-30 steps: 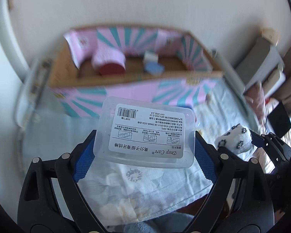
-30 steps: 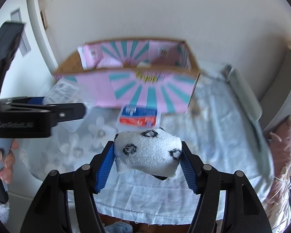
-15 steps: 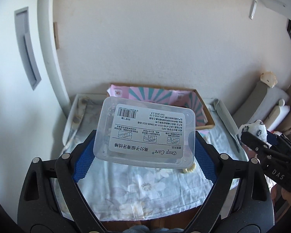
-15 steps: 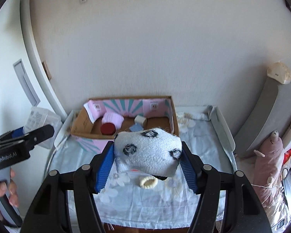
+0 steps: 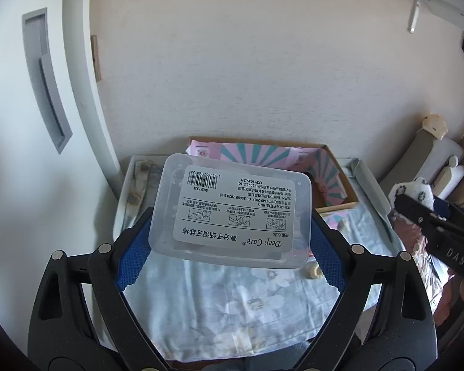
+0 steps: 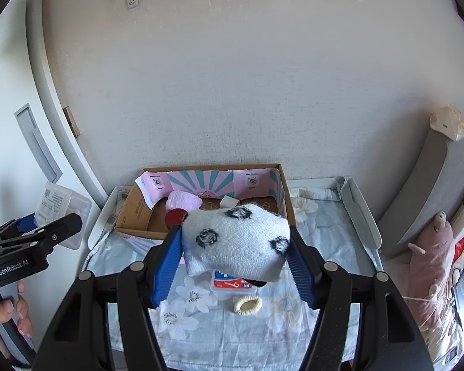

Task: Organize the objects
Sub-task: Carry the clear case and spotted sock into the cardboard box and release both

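Your left gripper (image 5: 230,244) clamps the plastic case (image 5: 232,208), your right gripper (image 6: 235,259) the spotted sock (image 6: 236,241), both above the desk (image 6: 324,232).

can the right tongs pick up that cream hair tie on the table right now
Probably not yet. The right tongs are shut on the spotted knit sock, so they lack free pads for the hair tie, though nothing covers it.

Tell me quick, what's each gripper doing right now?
Left gripper: closed on the clear plastic box.
Right gripper: closed on the spotted white sock.
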Available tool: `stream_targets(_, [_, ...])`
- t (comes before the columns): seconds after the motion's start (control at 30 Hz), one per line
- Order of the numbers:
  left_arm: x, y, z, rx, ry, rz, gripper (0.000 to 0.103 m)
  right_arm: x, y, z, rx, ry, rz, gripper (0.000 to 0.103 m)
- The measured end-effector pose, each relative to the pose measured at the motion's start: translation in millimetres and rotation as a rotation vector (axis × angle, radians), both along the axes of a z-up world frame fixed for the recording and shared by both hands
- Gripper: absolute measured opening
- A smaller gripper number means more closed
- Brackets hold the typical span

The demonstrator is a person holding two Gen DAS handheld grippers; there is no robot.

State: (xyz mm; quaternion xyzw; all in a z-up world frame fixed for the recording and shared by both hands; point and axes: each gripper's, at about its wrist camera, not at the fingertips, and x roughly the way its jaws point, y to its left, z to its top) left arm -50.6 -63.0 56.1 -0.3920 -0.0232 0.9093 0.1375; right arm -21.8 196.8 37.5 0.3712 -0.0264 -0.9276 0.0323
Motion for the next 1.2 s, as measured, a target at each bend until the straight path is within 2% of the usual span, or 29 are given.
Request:
stream_targets(0.3, [-56, 3, -8, 0.022, -0.049, -0.006, 0.091, -71, 10, -1, 0.008, -0.035, 0.048, 0.061])
stream_targets(0.67, [-124, 56, -31, 0.032, -0.122, -0.102, 0.091, -172, 14, -29, 0.010, -0.145, 0.127, 0.061])
stream_targets(0.97, [-160, 110, -85, -0.020, -0.250, -0.217, 0.091, -226, 10, -79, 0.007, -0.266, 0.165, 0.061])
stream_targets(1.2, [-170, 139, -135, -0.060, -0.343, -0.262, 0.091, -245, 2, -118, 0.022, -0.347, 0.185, 0.060])
